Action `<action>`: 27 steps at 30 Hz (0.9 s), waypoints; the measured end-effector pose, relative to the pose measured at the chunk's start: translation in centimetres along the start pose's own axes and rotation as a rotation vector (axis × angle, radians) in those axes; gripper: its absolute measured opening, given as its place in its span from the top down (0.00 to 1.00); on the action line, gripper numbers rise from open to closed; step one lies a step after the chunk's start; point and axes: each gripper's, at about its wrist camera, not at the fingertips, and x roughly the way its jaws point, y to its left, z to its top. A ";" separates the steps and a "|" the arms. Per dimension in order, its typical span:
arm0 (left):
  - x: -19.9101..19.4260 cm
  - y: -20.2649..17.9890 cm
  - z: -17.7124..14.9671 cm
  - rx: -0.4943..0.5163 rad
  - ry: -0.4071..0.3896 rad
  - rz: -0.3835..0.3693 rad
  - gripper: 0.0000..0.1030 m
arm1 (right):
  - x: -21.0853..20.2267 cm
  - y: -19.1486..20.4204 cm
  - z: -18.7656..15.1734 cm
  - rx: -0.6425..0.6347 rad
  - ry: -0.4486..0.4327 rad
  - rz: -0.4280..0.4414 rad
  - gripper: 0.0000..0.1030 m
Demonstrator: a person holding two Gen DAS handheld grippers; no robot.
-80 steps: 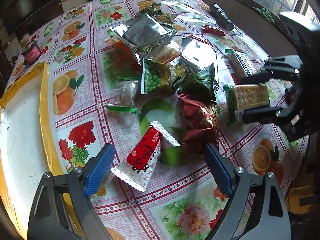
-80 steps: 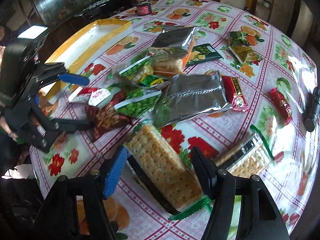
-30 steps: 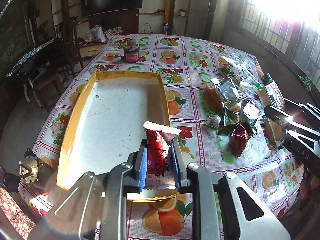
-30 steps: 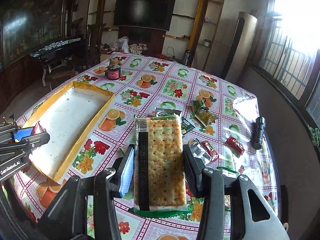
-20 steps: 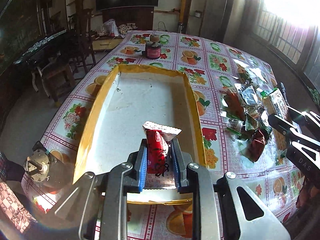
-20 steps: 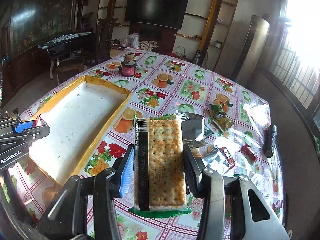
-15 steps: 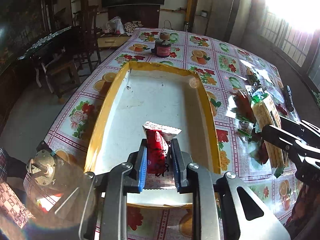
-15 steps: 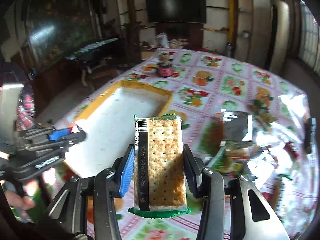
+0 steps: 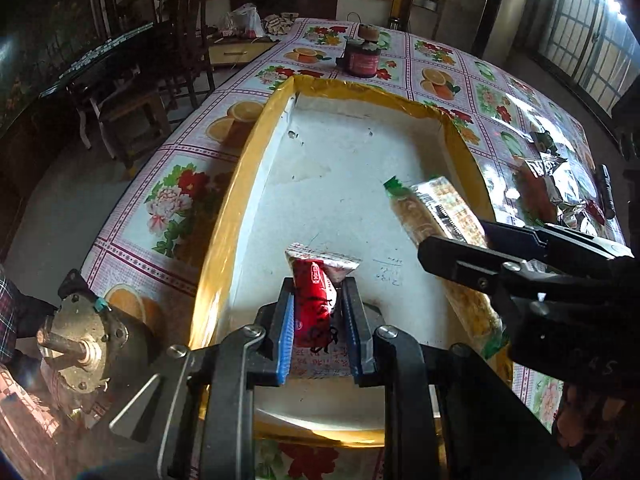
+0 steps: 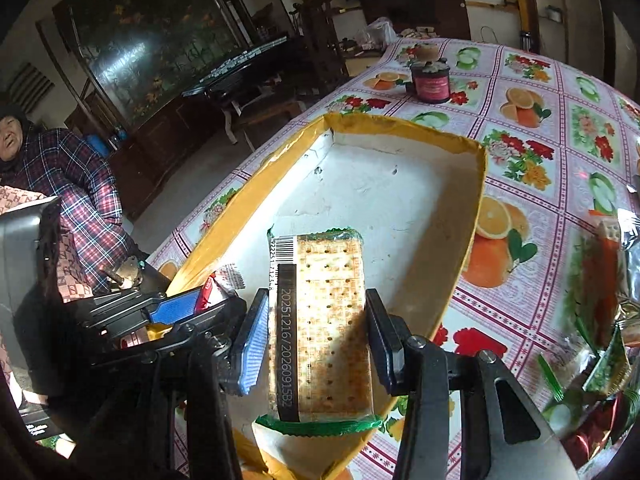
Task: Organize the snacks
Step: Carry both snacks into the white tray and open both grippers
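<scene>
Both tools now over tray [image 9: 240,184], snacks held

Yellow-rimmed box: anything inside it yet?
No loose snacks on the visible floor of the box. The red packet and cracker pack hang gripped above it, hiding the floor beneath.

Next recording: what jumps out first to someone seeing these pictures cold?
Two snacks held over the white, yellow-rimmed tray: a red and white wrapped snack bar clamped in the left tool, and a clear pack of crackers in the right tool. A heap of shiny snack packets waits on the floral tablecloth right of the tray.
</scene>
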 end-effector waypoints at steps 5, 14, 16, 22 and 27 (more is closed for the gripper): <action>0.9 0.5 -0.3 -0.003 0.025 0.014 0.77 | 2.1 -0.2 -0.2 0.004 0.036 -0.025 0.56; 0.3 0.1 -0.3 0.004 0.005 0.045 0.36 | 0.9 0.0 -0.1 -0.020 0.015 -0.053 0.54; -0.6 -0.2 -0.2 0.007 -0.025 0.069 0.36 | -0.5 0.0 -0.2 -0.028 -0.014 -0.064 0.54; -2.9 -1.2 0.1 -0.013 -0.102 0.158 0.34 | -5.0 -1.8 -1.3 0.004 -0.098 -0.134 0.53; -4.3 -2.8 0.0 -0.004 -0.160 0.213 0.27 | -7.3 -3.7 -3.0 0.033 -0.116 -0.218 0.52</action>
